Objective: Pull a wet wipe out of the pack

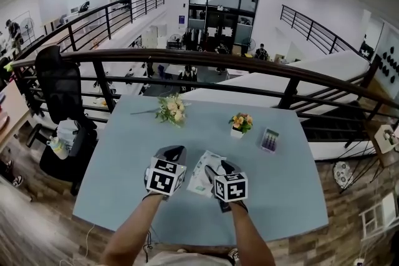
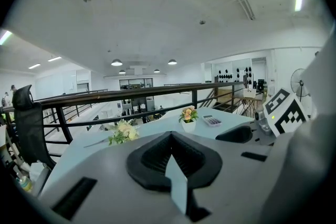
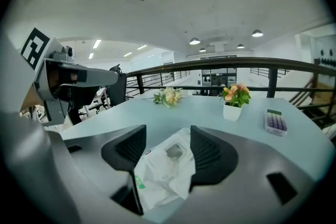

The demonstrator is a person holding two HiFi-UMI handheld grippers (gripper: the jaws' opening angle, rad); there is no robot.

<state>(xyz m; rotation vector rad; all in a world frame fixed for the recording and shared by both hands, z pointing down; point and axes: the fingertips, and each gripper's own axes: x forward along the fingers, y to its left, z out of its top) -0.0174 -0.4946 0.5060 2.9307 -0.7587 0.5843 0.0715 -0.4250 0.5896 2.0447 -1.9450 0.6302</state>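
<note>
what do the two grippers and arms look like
The left gripper and right gripper have light grey bodies and black ribbed claw pads. Each carries a cube of black-and-white square markers. No sleeves show on the forearms.

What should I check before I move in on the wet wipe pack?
1. Jaws of the right gripper apart: ok.
2. The white plastic wet wipe pack lies in line between them: ok.
3. A wipe sticking out to grab: cannot tell.
4. The left gripper set to pin the pack: not ok; it is shut, and the pack is outside its view.
5. The small white pot of orange flowers stands clear of the pack: ok.
</note>
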